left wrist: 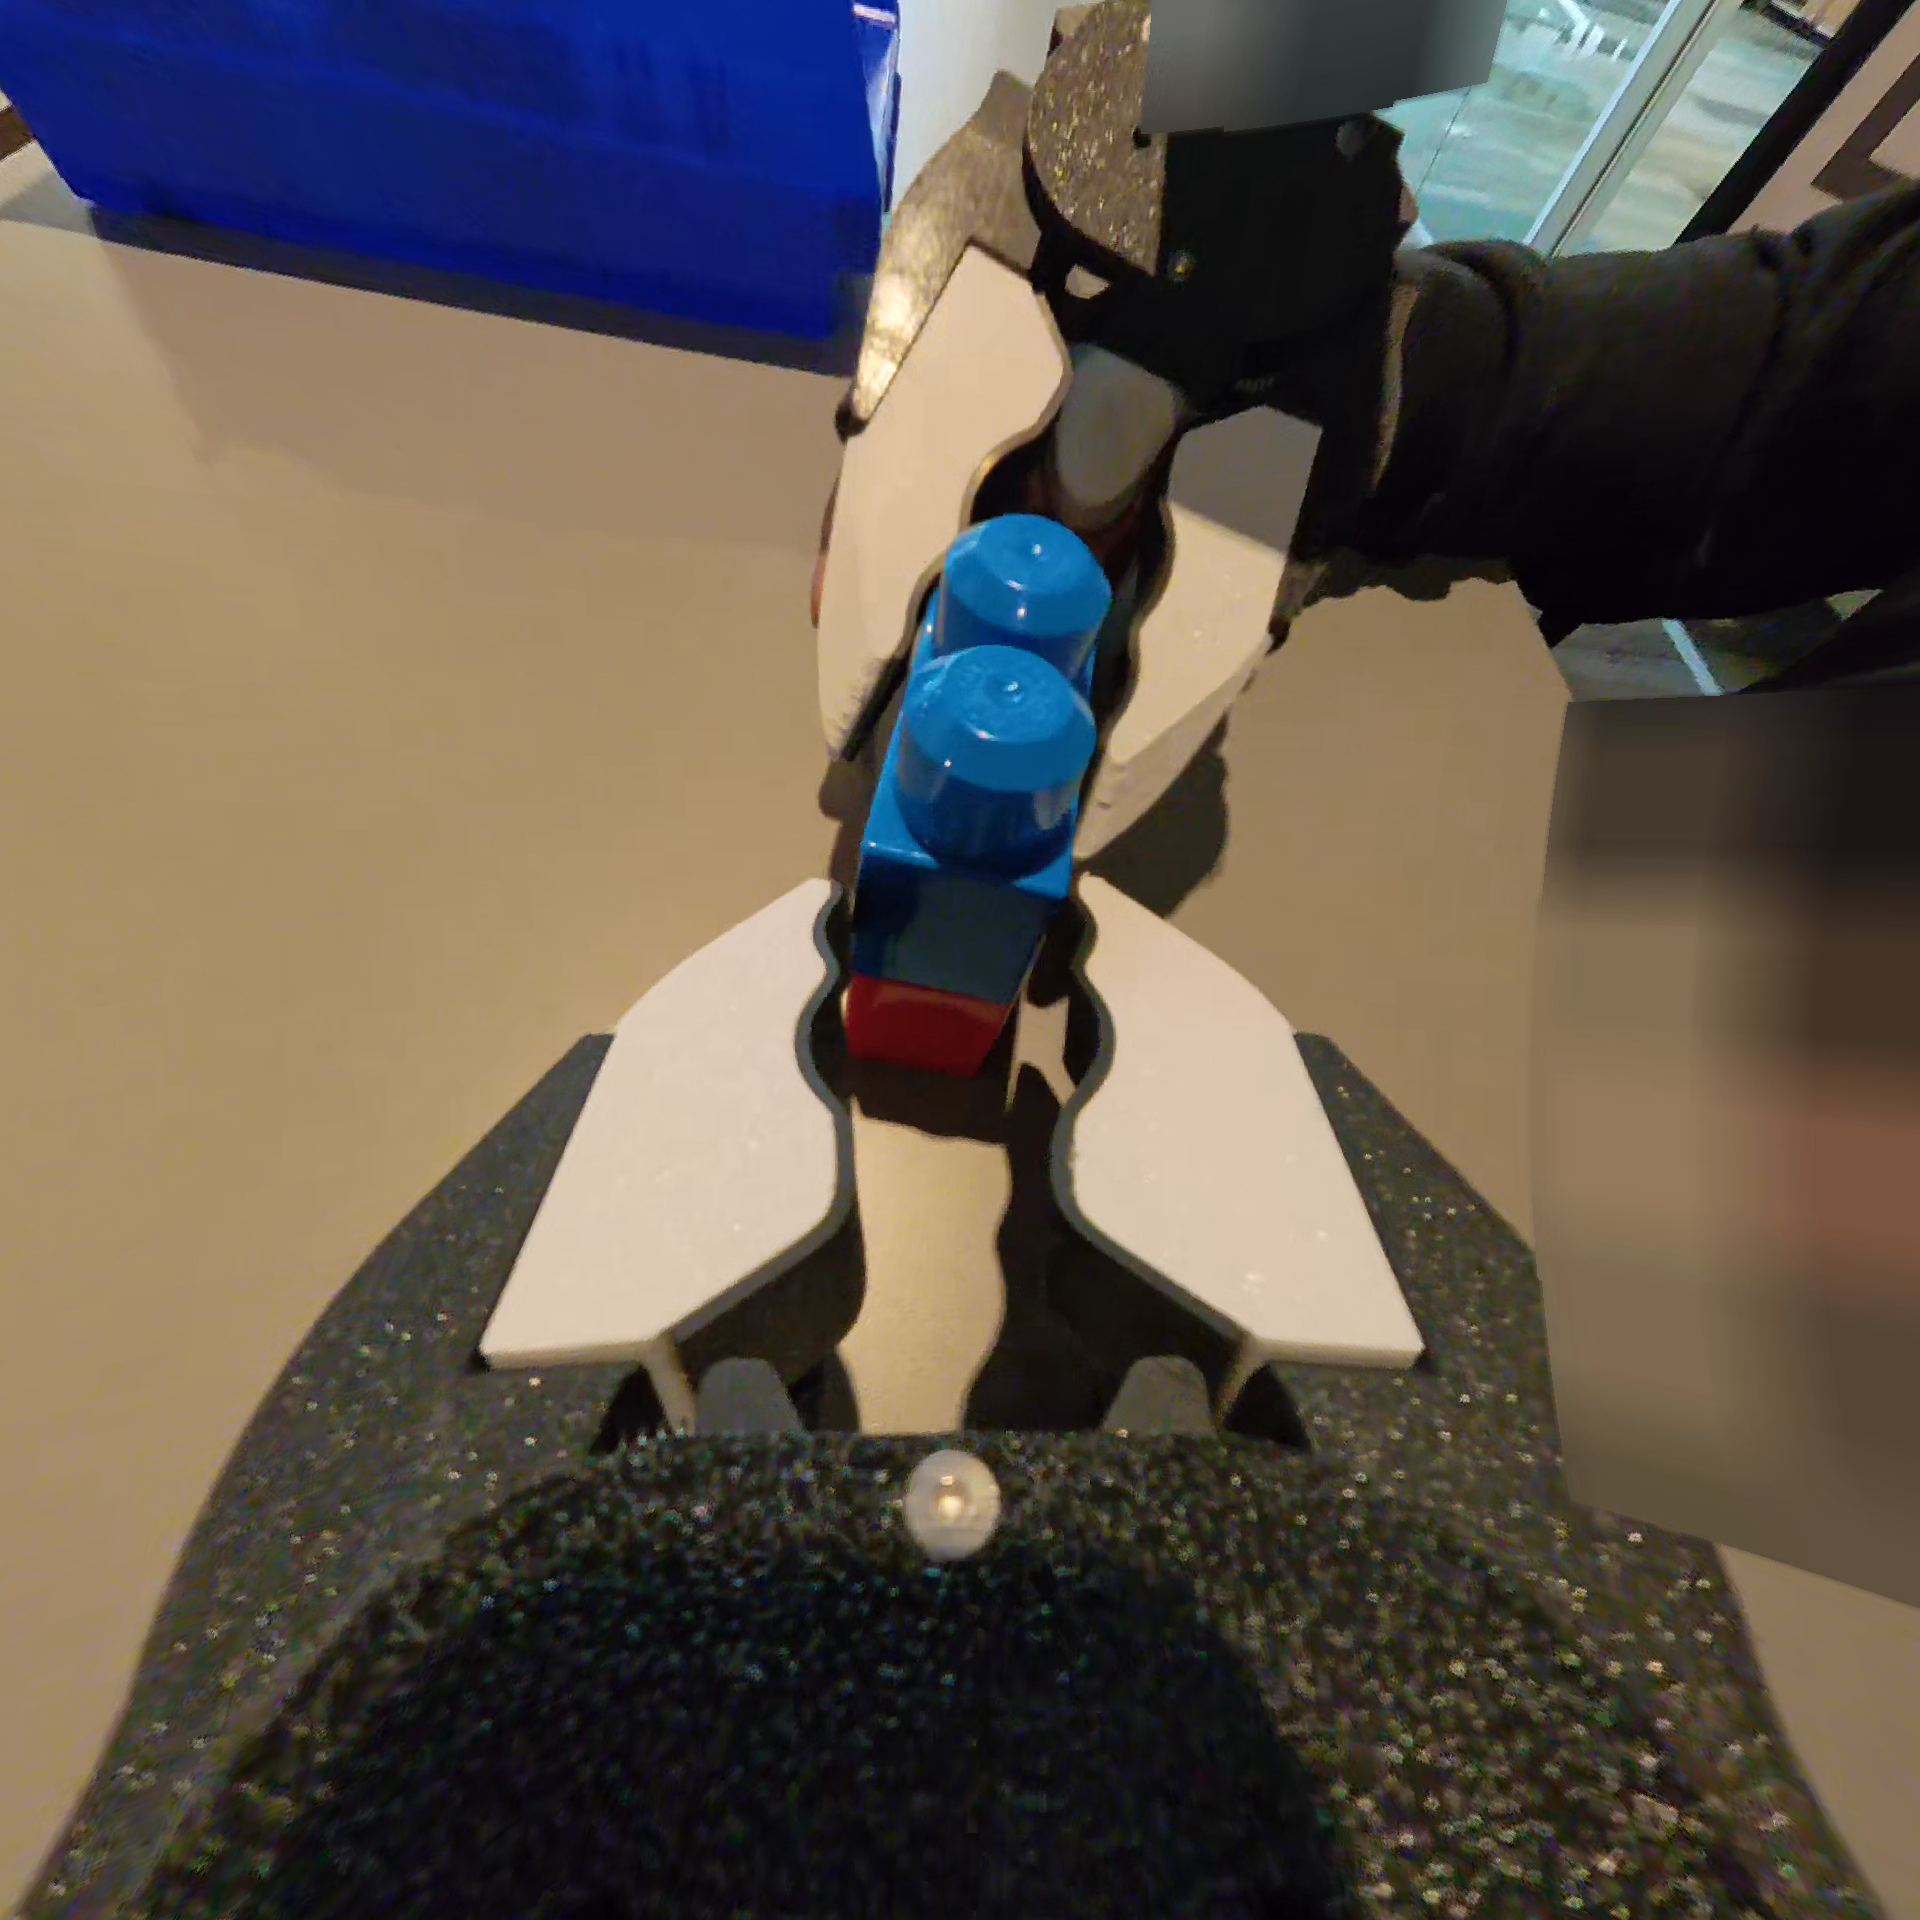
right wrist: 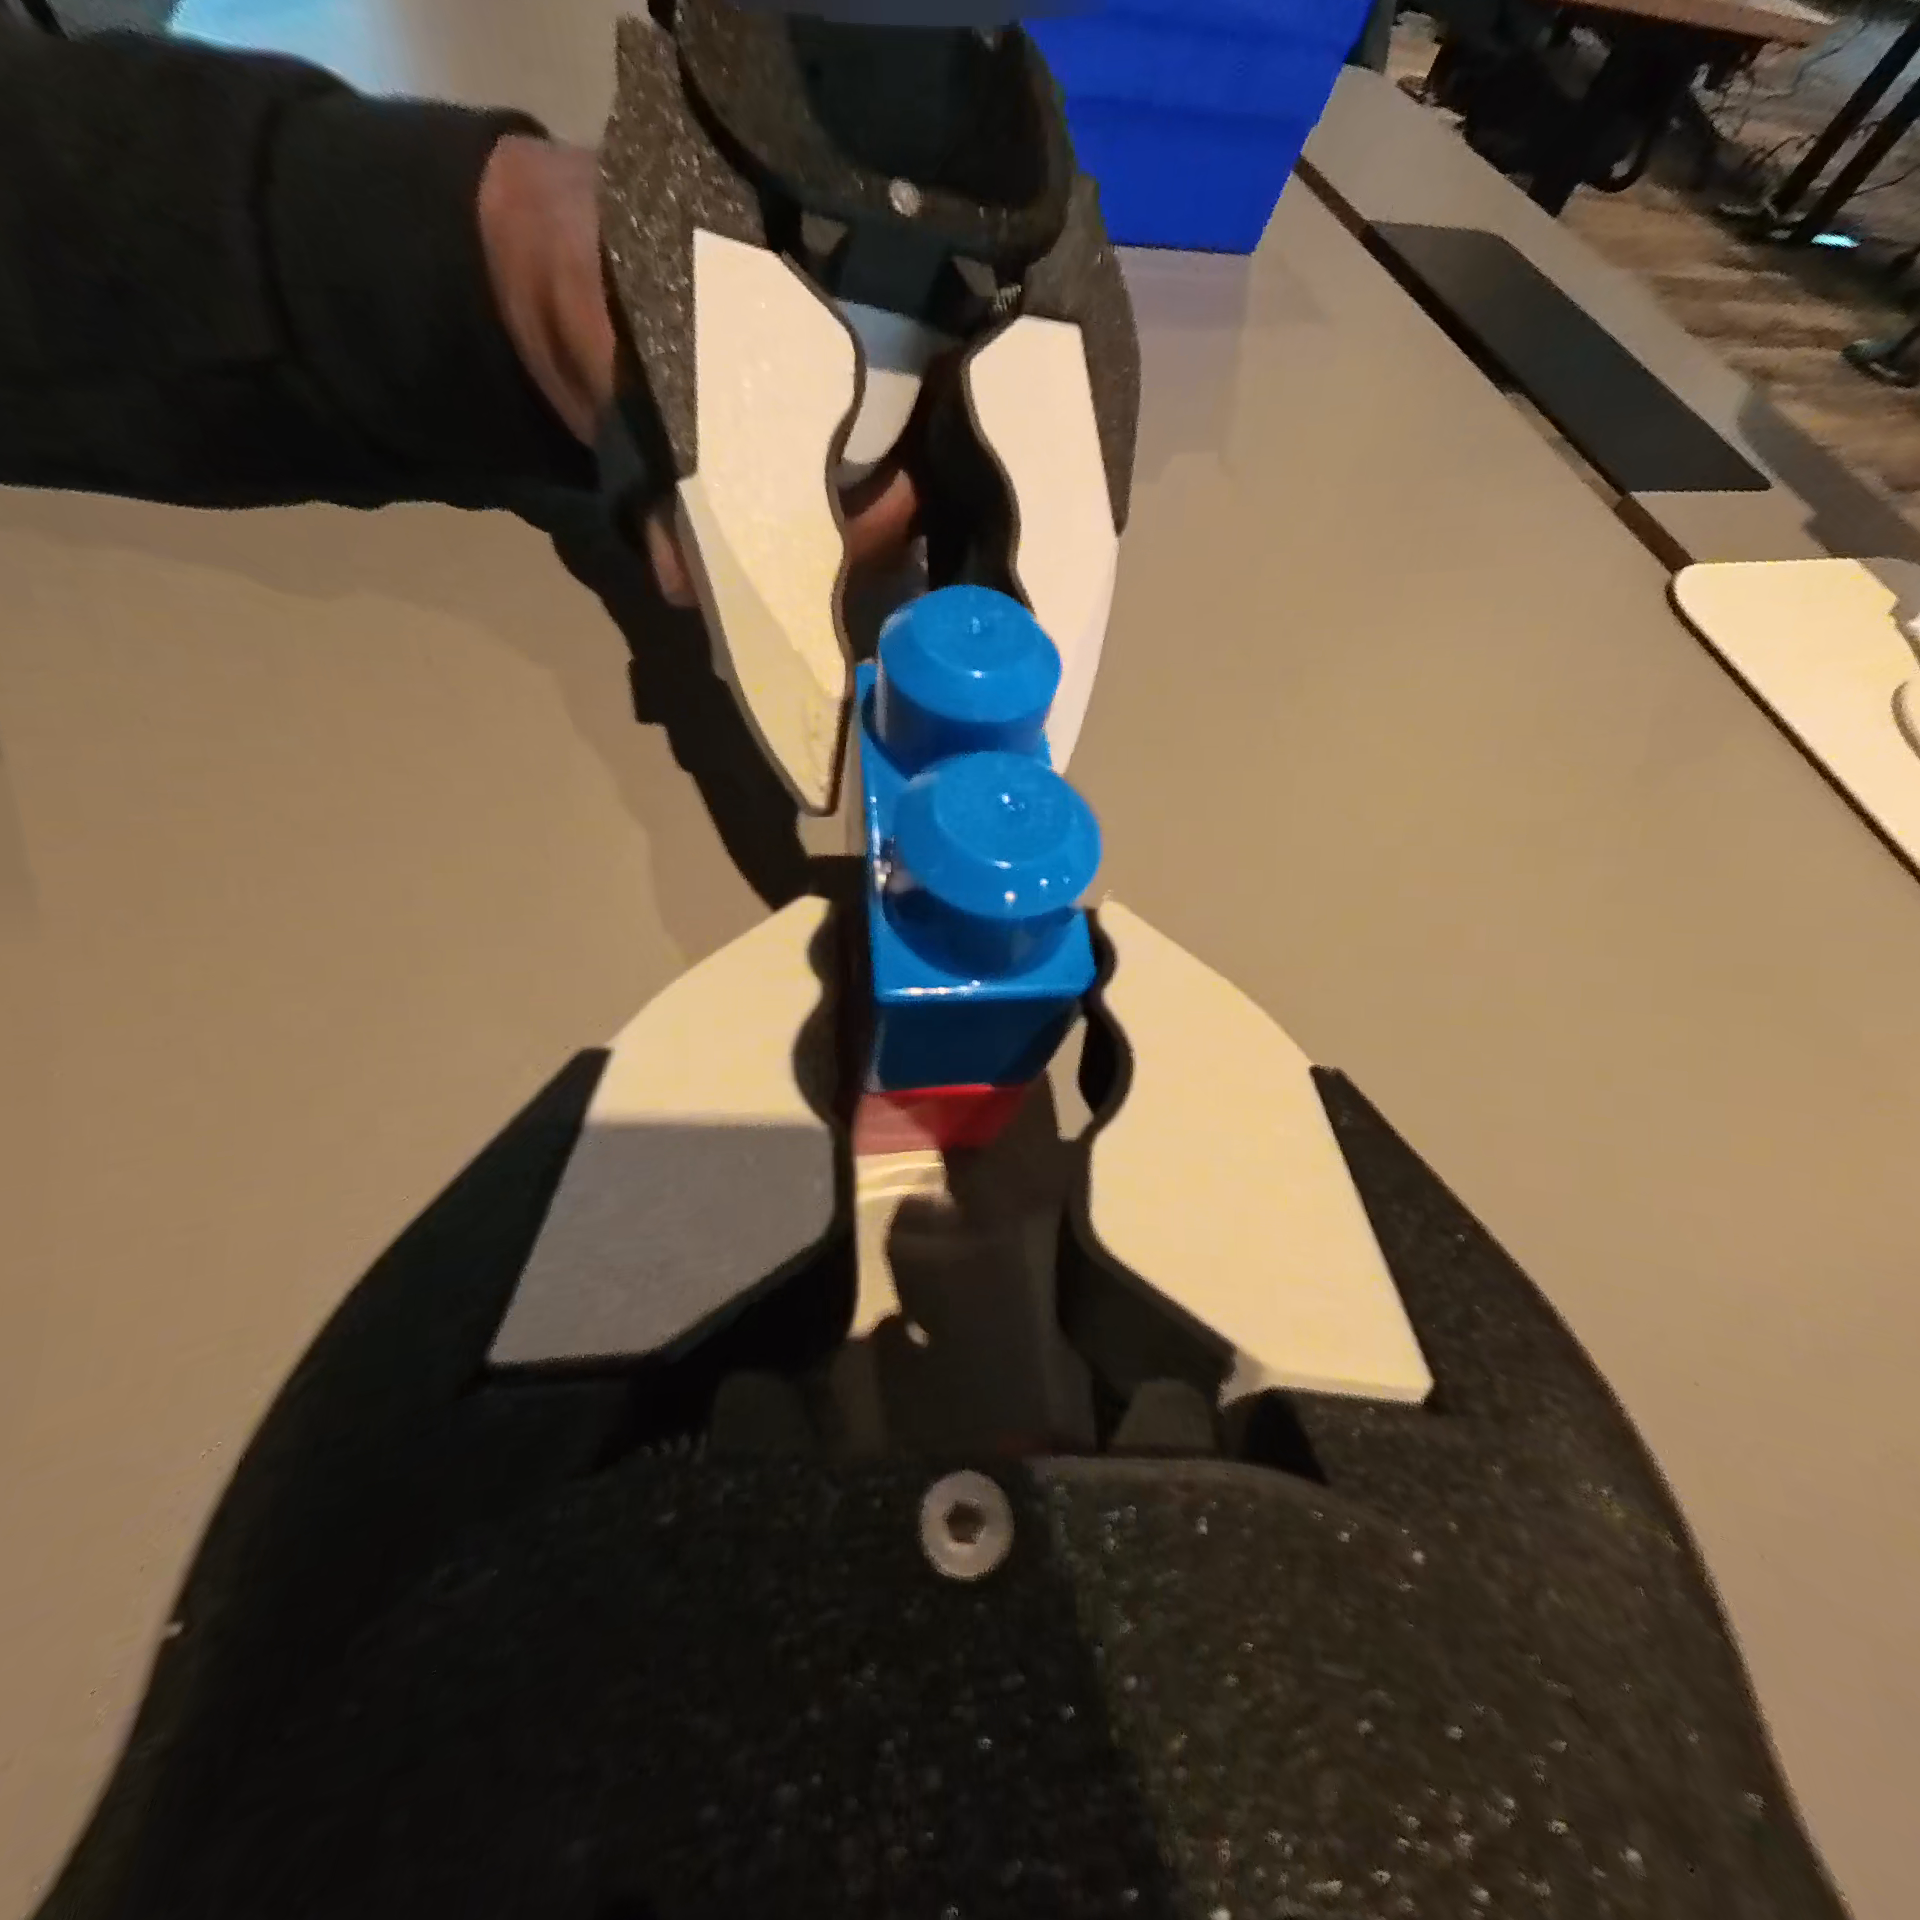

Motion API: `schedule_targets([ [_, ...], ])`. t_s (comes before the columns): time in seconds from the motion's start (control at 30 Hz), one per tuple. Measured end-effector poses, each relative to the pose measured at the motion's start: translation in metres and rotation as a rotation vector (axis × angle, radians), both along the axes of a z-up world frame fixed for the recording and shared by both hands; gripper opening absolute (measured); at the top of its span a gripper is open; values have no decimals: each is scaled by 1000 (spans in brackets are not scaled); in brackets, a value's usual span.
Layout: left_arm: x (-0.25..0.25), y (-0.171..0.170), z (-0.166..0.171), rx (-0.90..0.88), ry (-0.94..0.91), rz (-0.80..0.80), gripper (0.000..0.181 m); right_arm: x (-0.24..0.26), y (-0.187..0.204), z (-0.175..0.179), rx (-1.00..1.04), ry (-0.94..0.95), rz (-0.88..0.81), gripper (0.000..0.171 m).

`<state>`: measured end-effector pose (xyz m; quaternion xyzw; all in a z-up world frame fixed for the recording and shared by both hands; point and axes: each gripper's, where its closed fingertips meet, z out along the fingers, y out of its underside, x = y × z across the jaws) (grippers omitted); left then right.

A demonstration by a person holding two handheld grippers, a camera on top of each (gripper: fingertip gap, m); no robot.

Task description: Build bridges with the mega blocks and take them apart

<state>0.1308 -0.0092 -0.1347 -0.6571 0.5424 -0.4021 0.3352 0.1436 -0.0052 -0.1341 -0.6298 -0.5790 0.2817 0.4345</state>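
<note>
A blue two-stud mega block (left wrist: 977,790) sits on top of a red block (left wrist: 920,1023), seen end-on in both views. My left gripper (left wrist: 956,904) is closed on the near end of the blue block, one fingertip on each side. My right gripper (left wrist: 987,764) faces it from the far side and clamps the other end. In the right wrist view the right gripper (right wrist: 964,909) grips the blue block (right wrist: 971,935) with the red block (right wrist: 945,1117) under it, and the left gripper (right wrist: 945,774) is opposite. I cannot tell whether the stack rests on the table.
The tan table (left wrist: 364,779) spreads to both sides. A blue bin (left wrist: 468,135) stands at the back, also in the right wrist view (right wrist: 1195,135). A black mat (right wrist: 1558,343) and a white board (right wrist: 1808,665) lie to the right. Black-sleeved arms (left wrist: 1662,416) hold the grippers. Less than 4 cm separates the two grippers' tips.
</note>
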Motion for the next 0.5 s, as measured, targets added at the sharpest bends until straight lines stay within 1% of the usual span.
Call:
schedule_targets([
  [0.03,0,0,-2,7,16,-1,38,1,0,0,10,-6,0,39],
  [0.13,-1,-2,-2,-6,40,-3,40,2,-1,2,15,-19,5,38],
  [0.2,-1,-2,10,-25,-20,1,44,5,-1,10,39,-11,-8,37],
  [0.27,-3,-2,24,-36,-98,0,44,9,1,25,60,28,-36,37],
  [0.4,-10,2,43,-52,-202,28,44,36,6,73,137,149,-127,37],
  [0.5,-11,5,42,-57,-207,43,44,92,17,123,249,263,-271,37],
])
